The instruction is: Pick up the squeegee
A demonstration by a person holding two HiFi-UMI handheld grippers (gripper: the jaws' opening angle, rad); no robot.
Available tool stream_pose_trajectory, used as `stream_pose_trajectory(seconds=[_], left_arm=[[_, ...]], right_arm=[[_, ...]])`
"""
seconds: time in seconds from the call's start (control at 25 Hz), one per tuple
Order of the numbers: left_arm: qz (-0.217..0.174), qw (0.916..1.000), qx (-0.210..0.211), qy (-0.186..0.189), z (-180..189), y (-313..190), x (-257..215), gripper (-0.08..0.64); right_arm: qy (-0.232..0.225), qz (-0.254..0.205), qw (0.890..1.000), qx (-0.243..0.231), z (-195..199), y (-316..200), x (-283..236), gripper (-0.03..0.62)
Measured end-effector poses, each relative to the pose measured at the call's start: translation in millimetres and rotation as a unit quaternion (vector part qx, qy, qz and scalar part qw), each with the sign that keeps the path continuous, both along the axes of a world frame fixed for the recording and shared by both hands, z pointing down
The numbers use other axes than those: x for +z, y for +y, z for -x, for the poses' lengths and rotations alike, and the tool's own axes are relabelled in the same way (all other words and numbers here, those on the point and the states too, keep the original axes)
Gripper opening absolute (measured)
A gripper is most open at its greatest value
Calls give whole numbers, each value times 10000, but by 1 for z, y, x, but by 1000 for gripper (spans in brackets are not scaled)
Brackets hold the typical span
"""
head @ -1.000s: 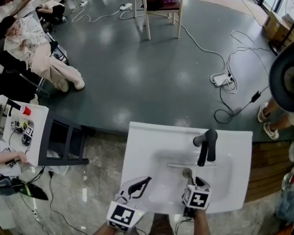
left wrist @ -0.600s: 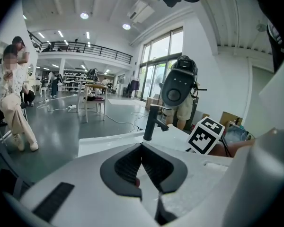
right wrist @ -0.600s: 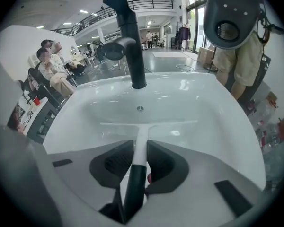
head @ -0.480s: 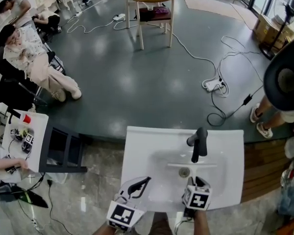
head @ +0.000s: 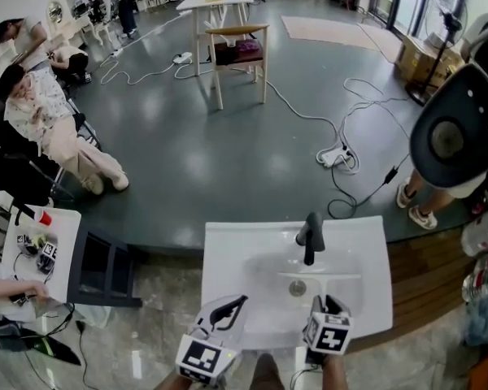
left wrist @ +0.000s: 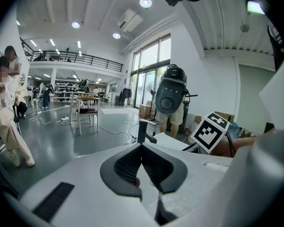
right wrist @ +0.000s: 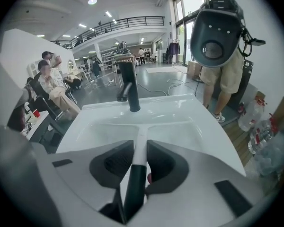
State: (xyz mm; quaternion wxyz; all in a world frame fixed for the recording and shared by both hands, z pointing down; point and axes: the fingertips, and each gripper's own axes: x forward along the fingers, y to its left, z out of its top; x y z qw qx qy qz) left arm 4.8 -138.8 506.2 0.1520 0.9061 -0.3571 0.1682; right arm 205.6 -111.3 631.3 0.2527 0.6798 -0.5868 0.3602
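Observation:
The squeegee (right wrist: 141, 141) has a white T-shaped head and stem and a black handle. My right gripper (right wrist: 139, 161) is shut on its stem, with the head out in front over the white sink (right wrist: 180, 112). The black faucet (right wrist: 128, 91) stands at the sink's far side. In the head view the right gripper (head: 326, 305) hangs over the sink's (head: 228, 250) front edge, near the drain, and the left gripper (head: 234, 305) is beside it at the front left corner. The left gripper (left wrist: 142, 148) is shut with nothing between its jaws.
A person (head: 451, 136) with a large black round device stands right of the sink. Cables and a power strip (head: 337, 157) lie on the dark floor beyond it. A wooden chair (head: 237, 55) stands farther back, a black rack (head: 106, 262) at the left, seated people (head: 41, 104) at far left.
Both grippers have risen, the right one carrying the squeegee up out of the basin. The sink looks smaller and the head view takes in more floor.

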Motion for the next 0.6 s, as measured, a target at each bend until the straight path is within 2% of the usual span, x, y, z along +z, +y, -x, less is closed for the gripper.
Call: stream_pose_trajectory(seconds=[0.28, 0.6], left_arm=[[-272, 9994, 183, 124, 0, 21, -33, 2], [-610, 9973, 333, 244, 7, 46, -73, 2]], right_arm=[[152, -584, 9980, 179, 0, 21, -58, 83], [320, -1290, 9904, 392, 9, 62, -127, 83]])
